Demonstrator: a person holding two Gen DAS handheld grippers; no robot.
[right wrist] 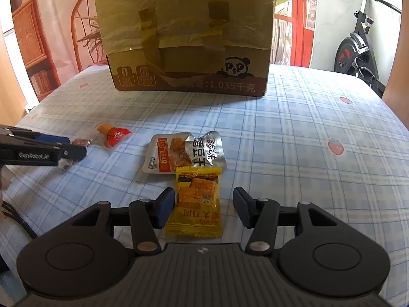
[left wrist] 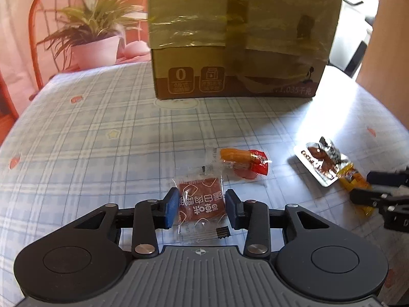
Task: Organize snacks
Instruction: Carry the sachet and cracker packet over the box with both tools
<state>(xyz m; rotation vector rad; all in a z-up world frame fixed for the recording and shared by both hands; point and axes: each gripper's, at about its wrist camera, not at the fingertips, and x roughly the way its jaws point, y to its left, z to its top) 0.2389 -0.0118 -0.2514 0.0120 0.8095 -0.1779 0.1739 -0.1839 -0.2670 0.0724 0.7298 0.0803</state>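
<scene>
Our left claw [left wrist: 202,208] has its blue pads pinching the sides of a clear-wrapped brown snack packet [left wrist: 200,204], which lies flat on the worktop [left wrist: 102,140] with its printed face up. Just beyond that claw's tips, slightly to their right, sits a small orange snack with a red wrapper end [left wrist: 242,160]. Farther right of the left claw we see a crumpled silver snack pouch [left wrist: 319,161].

Our right claw [right wrist: 204,208] is spread. A yellow snack packet [right wrist: 195,204] lies between its fingers; the left pad sits against the packet's edge, while the right pad stands clear of it, with bare cloth showing between. Directly ahead of this claw's tips the silver pouch touches the yellow packet's far end. To the left of the right claw, the other claw reaches in from the frame edge, with the orange and red snack just past it.

Well ahead of both claws stands a taped cardboard box [right wrist: 186,38] with a panda printed on it, resting upright on the checked tablecloth. Beyond the left claw, to the left of the box, we see a potted plant [left wrist: 94,38].
</scene>
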